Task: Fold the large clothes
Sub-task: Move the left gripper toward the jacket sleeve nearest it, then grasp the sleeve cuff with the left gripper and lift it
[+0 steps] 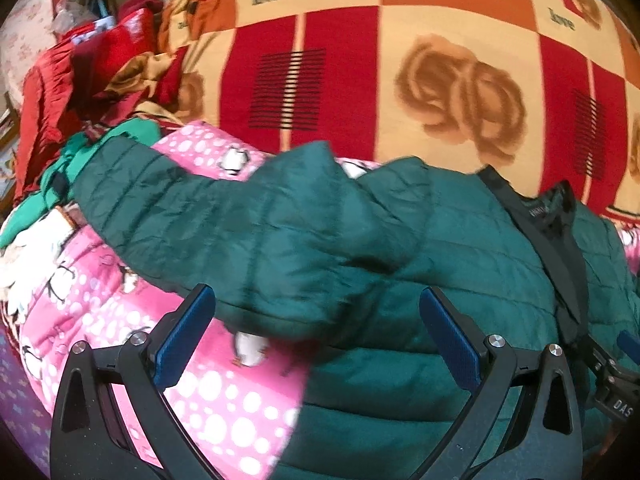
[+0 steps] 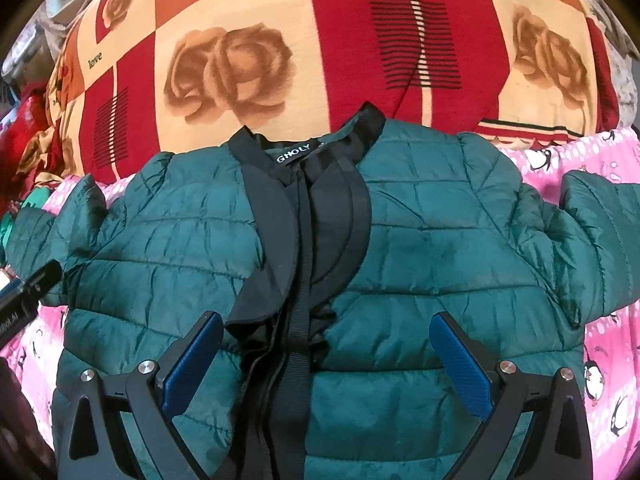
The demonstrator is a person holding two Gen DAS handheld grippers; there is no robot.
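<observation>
both hand-held grippers gape over green jacket (image 2: pixel 420 248).

Rose-patterned blanket (image 2: pixel 280 40) beyond pink penguin sheet (image 1: pixel 224 412); red fabric heap (image 1: pixel 52 92), perhaps clothes, left.

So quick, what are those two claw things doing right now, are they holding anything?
Left gripper: open, holding nothing, above the green jacket.
Right gripper: open, holding nothing, over the jacket's front.
</observation>
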